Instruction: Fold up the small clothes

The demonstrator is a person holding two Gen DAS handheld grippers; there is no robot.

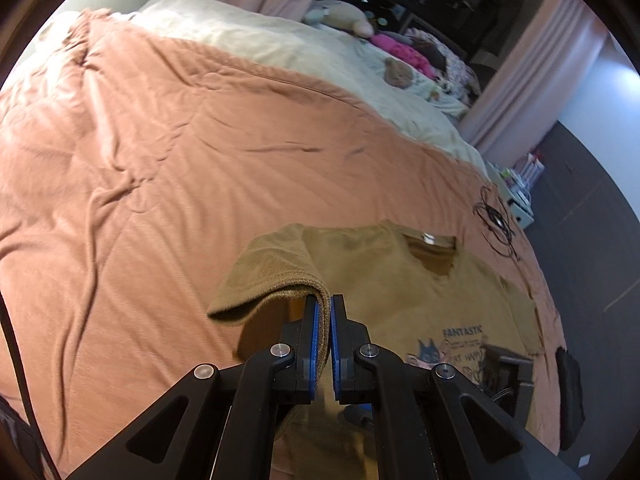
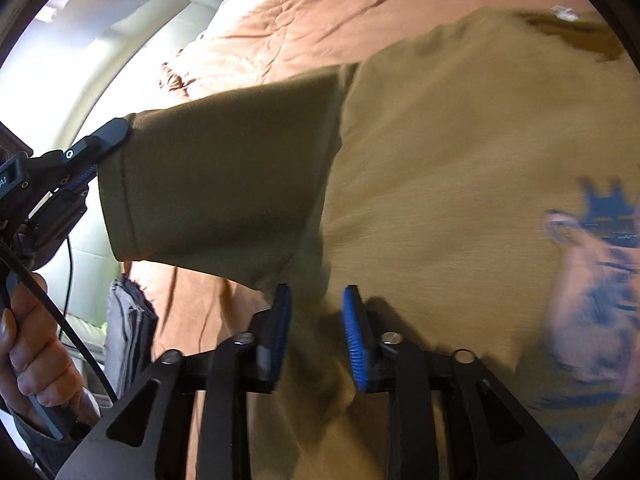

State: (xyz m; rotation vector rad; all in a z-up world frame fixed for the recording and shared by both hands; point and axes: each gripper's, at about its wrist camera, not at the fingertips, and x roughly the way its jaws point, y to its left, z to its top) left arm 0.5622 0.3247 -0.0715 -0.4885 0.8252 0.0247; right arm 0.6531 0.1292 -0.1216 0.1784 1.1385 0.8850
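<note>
An olive-tan small T-shirt [image 1: 400, 280] with a blue cat print lies face up on the salmon bedspread [image 1: 140, 160]. My left gripper [image 1: 323, 302] is shut on the hem of the shirt's sleeve [image 1: 272, 276] and holds it lifted off the bed. In the right wrist view that sleeve [image 2: 224, 192] stretches out to the left gripper [image 2: 100, 148], held by a hand. My right gripper [image 2: 316, 300] is open, its blue pads either side of the shirt's side near the armpit, low over the shirt body [image 2: 440, 160].
A cream blanket [image 1: 260, 44] and plush toys [image 1: 348, 16] lie at the far end of the bed. A black cable loop [image 1: 496, 220] lies on the bedspread right of the shirt. Folded grey cloth [image 2: 128, 328] sits by the bed edge.
</note>
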